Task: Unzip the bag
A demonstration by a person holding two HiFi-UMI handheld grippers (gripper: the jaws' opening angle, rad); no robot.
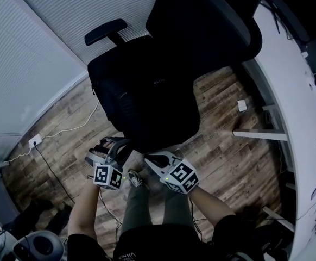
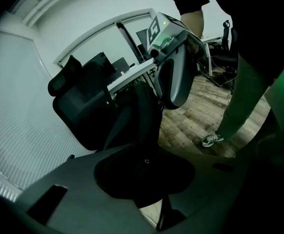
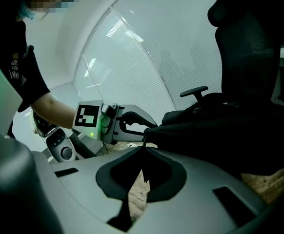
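Observation:
A black bag lies on the seat of a black office chair. My left gripper is at the bag's near left edge; in the left gripper view black fabric of the bag fills the gap between its jaws, which are clamped on it. Just to its right, my right gripper is at the same edge. Its jaws are shut, with a thin zipper pull pinched at their tips. Across from them, the left gripper bites the bag.
The chair's armrest sticks out at the back left. A white desk runs along the right side. A cable and wall socket lie on the wooden floor at the left. The person's shoe is below the grippers.

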